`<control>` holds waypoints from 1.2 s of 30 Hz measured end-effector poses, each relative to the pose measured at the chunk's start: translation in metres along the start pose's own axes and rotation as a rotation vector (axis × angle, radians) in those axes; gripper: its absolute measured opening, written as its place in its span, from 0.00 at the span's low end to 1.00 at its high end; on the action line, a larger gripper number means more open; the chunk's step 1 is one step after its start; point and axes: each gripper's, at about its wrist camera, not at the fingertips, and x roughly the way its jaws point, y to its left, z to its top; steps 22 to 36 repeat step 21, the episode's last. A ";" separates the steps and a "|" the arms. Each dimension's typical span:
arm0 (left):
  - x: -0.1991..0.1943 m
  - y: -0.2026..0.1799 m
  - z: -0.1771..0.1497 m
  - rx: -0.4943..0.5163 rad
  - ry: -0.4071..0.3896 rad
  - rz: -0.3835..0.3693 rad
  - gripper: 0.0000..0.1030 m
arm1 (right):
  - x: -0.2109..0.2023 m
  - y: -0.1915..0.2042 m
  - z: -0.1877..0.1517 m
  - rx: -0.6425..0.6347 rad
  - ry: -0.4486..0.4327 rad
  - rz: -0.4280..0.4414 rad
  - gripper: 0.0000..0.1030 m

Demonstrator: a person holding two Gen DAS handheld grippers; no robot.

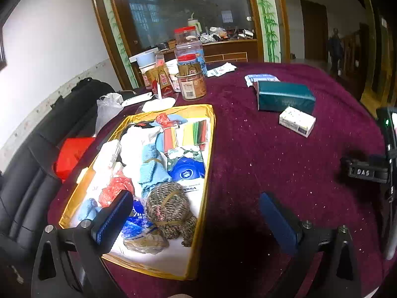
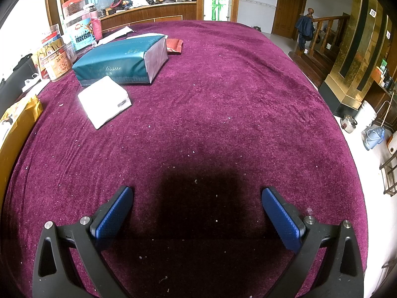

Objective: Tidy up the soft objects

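Our left gripper (image 1: 196,213) hangs wide and empty over the near edge of the gold box (image 1: 209,134), where the knitted roll (image 1: 168,208) and blue cloth (image 1: 151,166) already lie packed. Our right gripper (image 2: 197,211) is equally wide, holding nothing above bare purple cloth (image 2: 235,111). The teal tissue pack (image 2: 119,62) and white napkin pack (image 2: 104,100) sit touching, well apart from the box, probably next.
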 end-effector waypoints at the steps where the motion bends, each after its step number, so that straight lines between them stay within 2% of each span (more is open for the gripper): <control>1: 0.000 0.004 0.000 -0.012 -0.001 -0.012 1.00 | 0.000 0.000 0.000 0.000 0.000 0.000 1.00; 8: 0.007 0.032 -0.003 -0.094 0.022 -0.043 1.00 | 0.000 0.000 0.000 0.000 0.000 0.000 1.00; 16: 0.017 0.068 -0.006 -0.179 0.038 -0.033 1.00 | 0.000 0.000 0.000 0.000 0.000 0.000 1.00; 21: 0.015 0.075 -0.006 -0.168 0.019 0.013 1.00 | 0.000 0.000 0.000 0.000 0.000 0.000 1.00; 36: 0.015 0.075 -0.006 -0.168 0.019 0.013 1.00 | 0.000 0.000 0.000 0.000 0.000 0.000 1.00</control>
